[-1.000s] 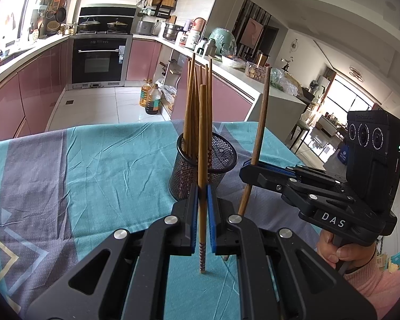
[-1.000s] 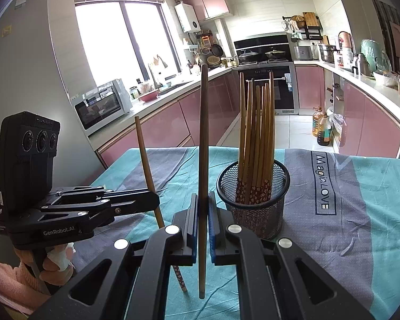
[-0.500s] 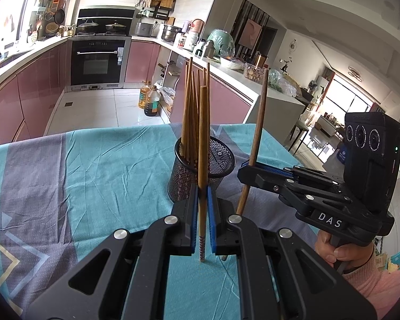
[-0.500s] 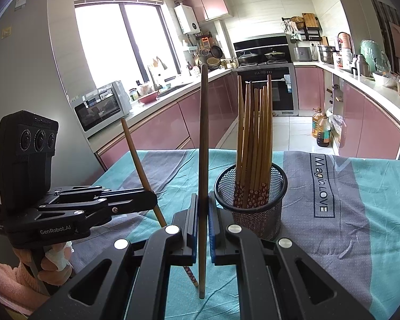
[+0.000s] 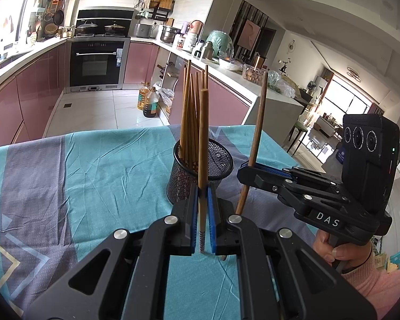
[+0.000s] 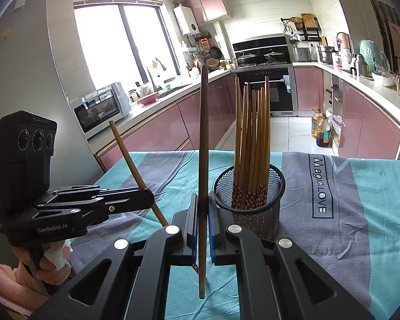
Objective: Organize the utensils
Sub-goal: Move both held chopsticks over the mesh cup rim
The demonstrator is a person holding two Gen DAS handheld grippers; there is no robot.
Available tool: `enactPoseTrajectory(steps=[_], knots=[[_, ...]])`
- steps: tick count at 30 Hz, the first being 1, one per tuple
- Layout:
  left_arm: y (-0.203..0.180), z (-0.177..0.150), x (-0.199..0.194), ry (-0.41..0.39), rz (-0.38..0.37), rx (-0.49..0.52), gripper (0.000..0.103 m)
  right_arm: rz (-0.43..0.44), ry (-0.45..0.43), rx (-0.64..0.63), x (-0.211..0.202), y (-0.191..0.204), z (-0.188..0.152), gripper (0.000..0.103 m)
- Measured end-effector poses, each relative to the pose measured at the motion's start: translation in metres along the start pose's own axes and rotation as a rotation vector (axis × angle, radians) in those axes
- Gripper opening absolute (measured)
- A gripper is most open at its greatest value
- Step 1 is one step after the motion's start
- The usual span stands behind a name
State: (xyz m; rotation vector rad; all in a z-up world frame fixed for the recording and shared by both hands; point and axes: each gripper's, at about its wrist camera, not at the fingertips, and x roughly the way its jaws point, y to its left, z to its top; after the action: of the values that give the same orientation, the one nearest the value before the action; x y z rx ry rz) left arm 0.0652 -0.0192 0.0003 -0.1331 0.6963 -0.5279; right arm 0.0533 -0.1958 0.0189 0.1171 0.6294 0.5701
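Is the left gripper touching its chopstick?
Touching. The left wrist view shows the left gripper with blue pads pressed on both sides of the chopstick.

Daylight from the overexposed kitchen window (image 6: 125, 50) fills both sharp fisheye views, glaring on the floor tiles (image 5: 93, 112), while straight lines bow and corners darken toward the edges.

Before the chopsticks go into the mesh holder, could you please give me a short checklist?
1. Left gripper clamped on its chopstick: ok.
2. Right gripper clamped on its chopstick: ok.
3. Mesh holder upright on the tablecloth: ok.
4. Free space inside the holder beside the bundled chopsticks: ok.
5. Held chopsticks lifted above the holder's rim: not ok.
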Motion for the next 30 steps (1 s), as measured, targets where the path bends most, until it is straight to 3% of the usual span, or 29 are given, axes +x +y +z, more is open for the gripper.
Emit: enactPoseTrajectory(steps=[30], knots=[[-0.007, 0.013, -0.013, -0.042, 0.002, 0.041, 0.008, -0.002, -0.045, -0.004, -0.003, -0.003, 0.011, 0.006]])
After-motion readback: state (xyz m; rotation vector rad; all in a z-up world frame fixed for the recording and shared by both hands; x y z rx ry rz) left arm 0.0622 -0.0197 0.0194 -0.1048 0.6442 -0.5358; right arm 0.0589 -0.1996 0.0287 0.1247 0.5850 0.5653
